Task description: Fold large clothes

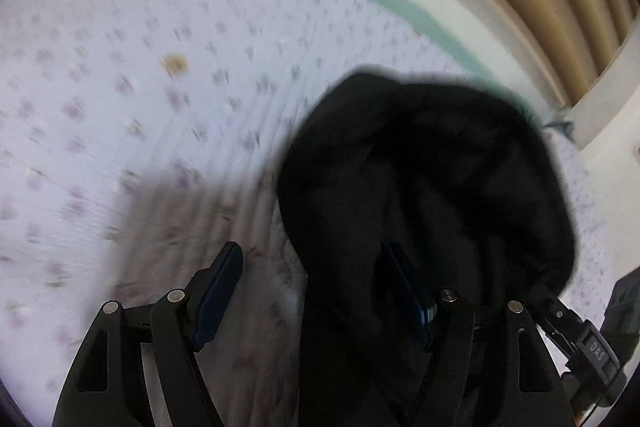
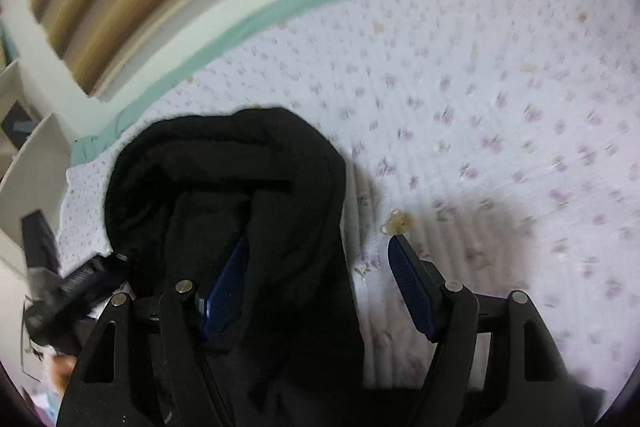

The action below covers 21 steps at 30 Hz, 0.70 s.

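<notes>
Your black garment [image 1: 432, 187] sits bunched on the floral bedsheet [image 1: 120, 87], near its green-edged side. You're on the approach step, nothing gripped. Left gripper [image 1: 312, 267] and right gripper [image 2: 320, 263] both stand apart, empty, flanking the heap. Next: find an edge, spread flat.

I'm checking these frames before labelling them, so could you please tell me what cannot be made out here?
- Black garment: what kind it is; bunched, and cut off by the bottom edge in both wrist views.
- Left hand-held gripper: whether its pads pinch the cloth; dark fabric covers one finger.
- Right hand-held gripper: the same, in the right wrist view.
- Floral bedspread: print detail, motion-blurred.
</notes>
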Available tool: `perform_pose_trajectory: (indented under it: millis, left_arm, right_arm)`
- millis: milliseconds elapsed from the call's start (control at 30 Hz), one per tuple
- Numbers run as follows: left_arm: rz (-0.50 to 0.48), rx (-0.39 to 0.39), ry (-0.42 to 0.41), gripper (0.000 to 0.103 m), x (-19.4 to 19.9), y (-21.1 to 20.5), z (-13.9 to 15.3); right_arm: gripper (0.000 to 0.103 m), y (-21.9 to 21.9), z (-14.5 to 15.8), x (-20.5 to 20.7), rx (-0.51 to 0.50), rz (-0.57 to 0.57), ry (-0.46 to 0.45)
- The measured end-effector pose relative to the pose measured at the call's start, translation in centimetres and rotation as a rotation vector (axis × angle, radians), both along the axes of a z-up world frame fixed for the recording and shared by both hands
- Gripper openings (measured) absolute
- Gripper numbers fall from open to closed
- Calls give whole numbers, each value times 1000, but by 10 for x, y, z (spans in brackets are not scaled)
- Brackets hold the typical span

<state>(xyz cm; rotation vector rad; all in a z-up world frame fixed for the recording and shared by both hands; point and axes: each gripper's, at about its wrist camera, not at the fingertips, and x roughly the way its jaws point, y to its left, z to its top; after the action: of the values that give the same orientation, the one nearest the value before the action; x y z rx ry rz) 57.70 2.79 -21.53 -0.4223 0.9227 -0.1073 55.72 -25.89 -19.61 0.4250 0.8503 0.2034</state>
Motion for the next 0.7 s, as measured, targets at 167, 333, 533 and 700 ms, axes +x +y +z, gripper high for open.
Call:
perform_pose_trajectory:
  millis: [167, 333, 533, 700]
  left_arm:
    - [9, 22, -152, 12, -35, 7, 35]
    - [39, -34, -145, 15, -68, 40, 52]
    - [15, -217, -7, 15, -51, 57, -20]
    - [7, -207, -44, 17, -55, 59, -17]
  right_arm:
    - [15, -3, -1, -10, -74, -40, -65]
    - [14, -28, 17, -37, -95, -84, -167]
    - [21, -38, -24, -24, 33, -47, -49]
    - [41, -37, -12, -37, -16, -69, -114]
